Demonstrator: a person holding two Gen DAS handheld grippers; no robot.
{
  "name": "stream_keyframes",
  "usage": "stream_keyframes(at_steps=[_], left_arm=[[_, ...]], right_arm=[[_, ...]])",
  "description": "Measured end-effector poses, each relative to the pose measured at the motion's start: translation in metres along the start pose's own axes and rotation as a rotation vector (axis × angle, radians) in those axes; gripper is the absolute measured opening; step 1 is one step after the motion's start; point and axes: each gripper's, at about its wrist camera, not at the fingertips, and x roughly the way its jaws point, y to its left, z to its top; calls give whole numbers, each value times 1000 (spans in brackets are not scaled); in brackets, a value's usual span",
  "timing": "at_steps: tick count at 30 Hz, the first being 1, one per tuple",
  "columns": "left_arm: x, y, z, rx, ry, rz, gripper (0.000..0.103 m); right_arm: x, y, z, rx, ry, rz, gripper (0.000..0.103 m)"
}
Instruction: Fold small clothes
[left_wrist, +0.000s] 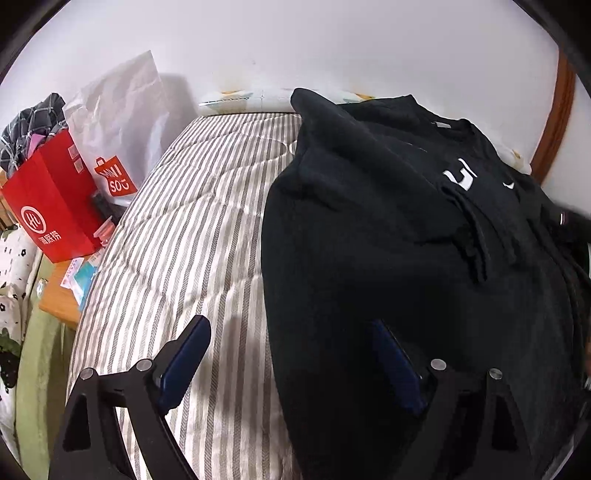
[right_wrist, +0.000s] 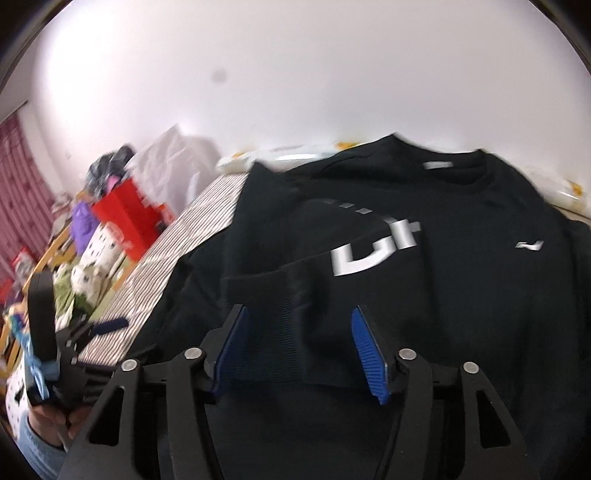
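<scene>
The left gripper (left_wrist: 290, 334) hung with its fingers spread wide and nothing between the pads. Its left finger (left_wrist: 186, 360) stood over the striped quilt (left_wrist: 177, 236); its right finger (left_wrist: 393, 363) stood over the black sweatshirt (left_wrist: 388, 258), whose left edge ran between the two. Whether either finger touched cloth could not be told.

From that gripper, the sweatshirt spread from 12 to 3 o'clock, lying flat on the quilt with a sleeve folded across its chest. At 10 o'clock stood a red bag (left_wrist: 55, 206) with a round white "Ht" mark and Chinese characters below it. Behind it leaned a white bag (left_wrist: 122, 122) whose red tag read "MINISO", seen tilted.

The right gripper (right_wrist: 299, 345) was also spread, its blue pads apart, with the ribbed cuff (right_wrist: 295, 325) of the folded sleeve lying between them and not pinched. The picture was blurred. At 12 o'clock from it, white letters (right_wrist: 373, 247) on the chest were partly covered by the sleeve and could not be read. At 2 o'clock sat a small white logo (right_wrist: 530, 244); a white neck label (right_wrist: 437, 165) showed at 1 o'clock, unreadable.
</scene>
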Motion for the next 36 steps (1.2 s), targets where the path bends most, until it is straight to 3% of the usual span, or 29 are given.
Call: stream_keyframes(at_steps=[6, 8, 10, 12, 17, 21, 24, 28, 33, 36], left_arm=[[17, -9, -4, 4, 28, 0, 88], [17, -6, -4, -12, 26, -14, 87], [17, -4, -4, -13, 23, -13, 88], [17, -7, -7, 5, 4, 2, 90], [16, -7, -8, 0, -12, 1, 90], [16, -9, -8, -2, -12, 1, 90], [16, -8, -8, -2, -12, 1, 90], [16, -8, -8, -2, -12, 0, 90], [14, -5, -10, -7, -13, 2, 90], [10, -1, -12, -10, 1, -4, 90]], right_arm=[[44, 32, -14, -119, 86, -48, 60], [46, 33, -15, -148, 70, -61, 46], [42, 26, -14, -138, 68, 5, 6], [31, 17, -10, -106, 46, 35, 6], [-22, -15, 10, -60, -101, -51, 5], [-61, -68, 22, 38, -183, -178, 5], [-86, -131, 20, 188, -207, -283, 5], [-95, -199, 3, 351, -164, -347, 5], [-91, -214, -11, 376, -82, -479, 6], [-94, -198, -8, 342, -72, -537, 11]])
